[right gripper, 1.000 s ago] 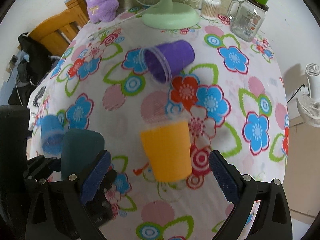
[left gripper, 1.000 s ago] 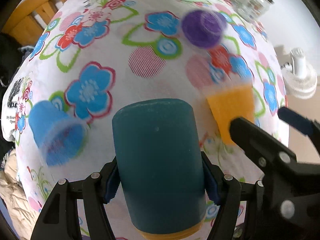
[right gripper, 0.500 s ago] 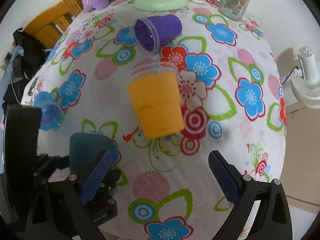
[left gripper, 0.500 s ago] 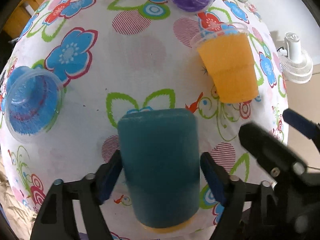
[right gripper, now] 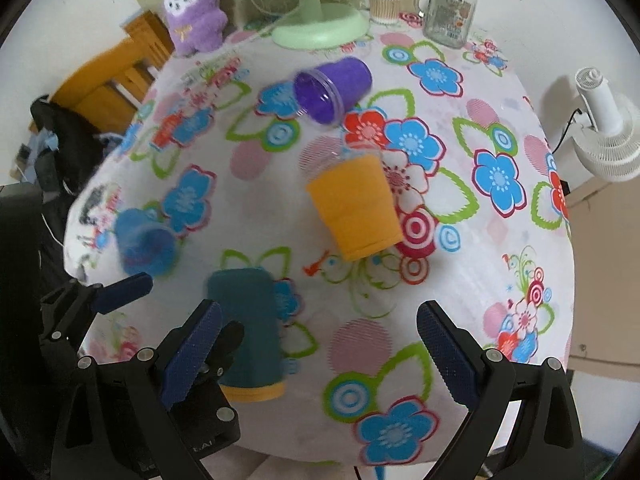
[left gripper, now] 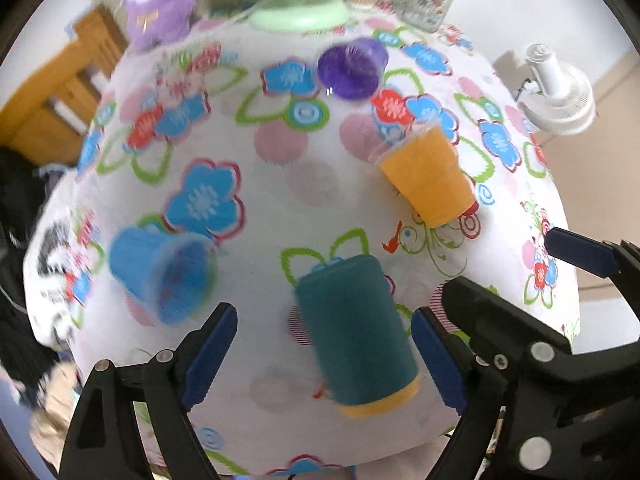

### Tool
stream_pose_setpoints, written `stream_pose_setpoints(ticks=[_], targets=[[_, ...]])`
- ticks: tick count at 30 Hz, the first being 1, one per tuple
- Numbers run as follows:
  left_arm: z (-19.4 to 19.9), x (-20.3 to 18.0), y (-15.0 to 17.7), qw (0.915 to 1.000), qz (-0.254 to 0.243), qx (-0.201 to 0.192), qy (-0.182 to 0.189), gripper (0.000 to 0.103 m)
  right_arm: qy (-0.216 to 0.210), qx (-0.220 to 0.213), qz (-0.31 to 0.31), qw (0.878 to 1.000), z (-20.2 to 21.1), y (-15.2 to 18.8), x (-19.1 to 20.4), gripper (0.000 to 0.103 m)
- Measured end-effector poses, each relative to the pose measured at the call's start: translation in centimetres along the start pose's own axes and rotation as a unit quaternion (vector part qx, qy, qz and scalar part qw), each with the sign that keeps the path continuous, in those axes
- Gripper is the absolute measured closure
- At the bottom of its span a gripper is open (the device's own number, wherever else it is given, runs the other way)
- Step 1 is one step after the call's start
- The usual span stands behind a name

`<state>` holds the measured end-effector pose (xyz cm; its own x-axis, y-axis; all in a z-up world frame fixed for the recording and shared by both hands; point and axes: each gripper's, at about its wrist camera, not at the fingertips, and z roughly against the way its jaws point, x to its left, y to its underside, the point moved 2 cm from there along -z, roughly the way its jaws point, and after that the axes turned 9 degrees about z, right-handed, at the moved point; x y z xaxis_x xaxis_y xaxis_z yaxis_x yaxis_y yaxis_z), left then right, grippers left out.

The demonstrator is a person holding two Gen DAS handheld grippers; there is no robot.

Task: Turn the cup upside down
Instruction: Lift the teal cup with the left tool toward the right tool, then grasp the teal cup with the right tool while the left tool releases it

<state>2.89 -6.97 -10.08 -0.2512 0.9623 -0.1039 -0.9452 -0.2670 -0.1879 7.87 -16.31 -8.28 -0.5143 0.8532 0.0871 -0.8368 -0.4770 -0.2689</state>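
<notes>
Teal cup is stood upside down near the table front edge, between the spread left gripper jaws, so it's best backed straight off; right gripper is held wide too, empty.

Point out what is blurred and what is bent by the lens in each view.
Left wrist view: the blue cup and purple cup are motion-smeared, and the table edge bulges from fisheye. Right wrist view: mostly sharper, the orange cup fairly crisp, though the blue cup is smeared; same barrel bulge.
</notes>
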Motion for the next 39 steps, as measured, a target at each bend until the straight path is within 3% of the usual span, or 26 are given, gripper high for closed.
stream_pose_setpoints(ticks=[6, 10, 13, 20, 29, 34, 39], targets=[[2.1, 0.9, -0.4, 0.9982, -0.050, -0.031, 0.005, 0.011, 0.018, -0.032, -0.020, 0.999, 2.1, 0.2, 2.3, 0.003], [2.9, 2.9, -0.6, 0.9970, -0.062, -0.044, 0.016, 0.010, 0.036, -0.065, -0.018, 0.997, 2.9, 0.4, 3.5, 0.003], [2.9, 4.0, -0.5, 0.9966, -0.066, -0.043, 0.026, 0.010, 0.049, -0.067, -0.016, 0.996, 2.8, 0.4, 4.1, 0.003], [1.6, 6.3, -0.3, 0.9956, -0.084, -0.039, 0.014, 0.010, 0.048, -0.049, -0.034, 0.997, 0.5, 0.4, 4.7, 0.003], [-1.9, 8.6, 0.6, 0.9967, -0.081, 0.000, 0.003, 0.010, 0.044, -0.004, -0.011, 0.999, -4.9, 0.4, 5.5, 0.005], [-3.2, 9.8, 1.2, 0.9981, -0.057, -0.002, -0.021, 0.010, 0.042, 0.032, -0.004, 0.999, -7.9, 0.5, 5.6, 0.006], [-4.2, 10.7, 1.7, 0.9989, -0.042, 0.013, -0.014, 0.010, 0.053, 0.069, 0.006, 0.996, -10.3, 1.0, 5.7, 0.010]])
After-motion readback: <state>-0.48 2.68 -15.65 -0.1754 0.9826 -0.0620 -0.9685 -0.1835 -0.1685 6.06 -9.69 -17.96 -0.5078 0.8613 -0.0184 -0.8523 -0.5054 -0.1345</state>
